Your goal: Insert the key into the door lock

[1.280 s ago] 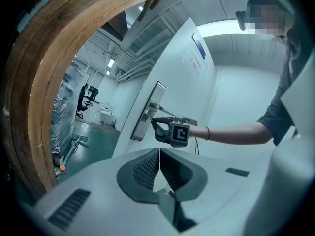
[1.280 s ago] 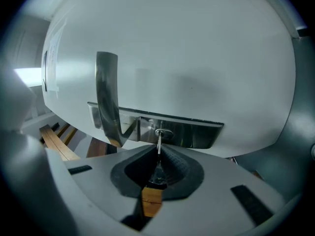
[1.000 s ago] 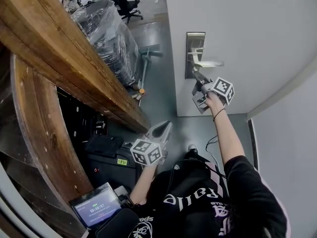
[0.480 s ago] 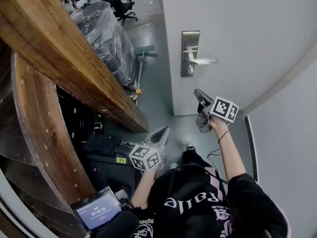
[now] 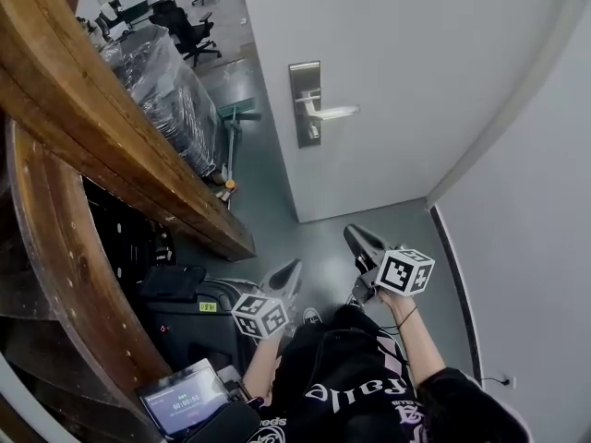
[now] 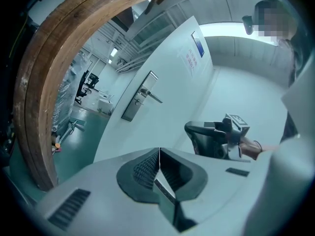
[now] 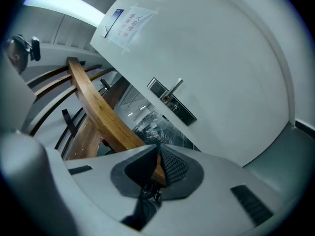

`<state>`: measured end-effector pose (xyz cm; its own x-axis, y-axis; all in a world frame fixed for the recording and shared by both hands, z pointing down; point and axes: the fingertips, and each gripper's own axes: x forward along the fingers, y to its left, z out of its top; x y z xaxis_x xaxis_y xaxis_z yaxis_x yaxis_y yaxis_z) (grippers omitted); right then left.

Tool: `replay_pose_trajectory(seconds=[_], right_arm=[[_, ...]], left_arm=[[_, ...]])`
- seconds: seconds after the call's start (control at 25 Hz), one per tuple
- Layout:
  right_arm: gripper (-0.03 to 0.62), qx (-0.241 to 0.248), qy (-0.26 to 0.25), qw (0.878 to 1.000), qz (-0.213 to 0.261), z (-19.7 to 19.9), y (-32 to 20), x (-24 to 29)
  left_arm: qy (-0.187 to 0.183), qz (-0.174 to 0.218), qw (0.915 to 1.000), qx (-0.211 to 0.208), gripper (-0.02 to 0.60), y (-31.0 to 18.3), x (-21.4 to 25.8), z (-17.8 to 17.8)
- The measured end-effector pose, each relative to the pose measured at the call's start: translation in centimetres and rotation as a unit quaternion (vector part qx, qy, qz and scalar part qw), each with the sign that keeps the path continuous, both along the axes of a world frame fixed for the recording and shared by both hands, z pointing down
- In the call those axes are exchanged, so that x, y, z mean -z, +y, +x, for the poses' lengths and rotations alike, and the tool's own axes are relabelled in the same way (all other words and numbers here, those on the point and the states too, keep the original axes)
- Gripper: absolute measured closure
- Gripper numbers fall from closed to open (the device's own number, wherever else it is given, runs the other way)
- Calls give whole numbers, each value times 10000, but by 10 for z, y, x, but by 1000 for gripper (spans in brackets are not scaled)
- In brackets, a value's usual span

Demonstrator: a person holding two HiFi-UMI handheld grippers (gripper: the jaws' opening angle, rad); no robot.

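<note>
The white door point(image 5: 397, 72) carries a metal lock plate point(image 5: 307, 102) with a lever handle point(image 5: 329, 112). In the right gripper view, the lock plate point(image 7: 173, 106) lies well ahead. A small dark bit sits on the plate just below the handle; I cannot tell whether it is the key. My right gripper point(image 5: 352, 234) hangs low, far below the lock, jaws shut; it also shows in the left gripper view point(image 6: 193, 128). A small metallic bit point(image 7: 154, 195) lies low between its pads, unclear what. My left gripper point(image 5: 294, 269) is shut and empty, and points towards the door.
A curved wooden beam point(image 5: 102, 118) runs down the left. Behind it stand a plastic-wrapped stack point(image 5: 157, 77) and office chairs point(image 5: 180, 26). A black case point(image 5: 189, 307) and a small screen point(image 5: 185, 400) are by my feet. A white wall point(image 5: 526, 247) closes the right.
My right gripper has drawn back from the lock plate and dropped down towards my body. The door now sits farther off in the head view. The left gripper has hardly moved.
</note>
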<state>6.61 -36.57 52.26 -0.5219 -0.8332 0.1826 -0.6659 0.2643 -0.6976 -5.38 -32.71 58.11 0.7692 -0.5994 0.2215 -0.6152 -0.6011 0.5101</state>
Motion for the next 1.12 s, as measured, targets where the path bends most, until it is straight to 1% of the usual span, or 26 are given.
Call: replay_pose_trajectory(seconds=[0.16, 0.24, 0.44, 0.56, 0.64, 0.76, 0.92, 1.12], right_arm=[[559, 185, 514, 9985, 46, 0, 43, -3], [559, 322, 644, 9974, 36, 0, 66, -7], [560, 657, 575, 9959, -217, 10, 142, -25], [560, 797, 537, 9949, -315, 29, 187, -29], [560, 921, 599, 9934, -322, 40, 213, -32], [560, 1108, 689, 9910, -296, 50, 246, -36], [560, 1395, 612, 9878, -339, 47, 278, -42], [560, 1793, 641, 9812, -317, 27, 306, -46]], left_arm=[[45, 77, 10000, -7, 575, 21, 9, 14], [55, 126, 9999, 23, 575, 32, 13, 21], [92, 183, 9994, 271, 575, 74, 23, 44], [177, 233, 9986, 443, 575, 115, 32, 64], [224, 235, 9980, 547, 575, 145, 35, 76], [193, 196, 9977, 624, 575, 191, 33, 88], [42, 141, 9966, 814, 575, 240, 32, 86], [-49, 239, 9931, 1151, 575, 270, 40, 63]])
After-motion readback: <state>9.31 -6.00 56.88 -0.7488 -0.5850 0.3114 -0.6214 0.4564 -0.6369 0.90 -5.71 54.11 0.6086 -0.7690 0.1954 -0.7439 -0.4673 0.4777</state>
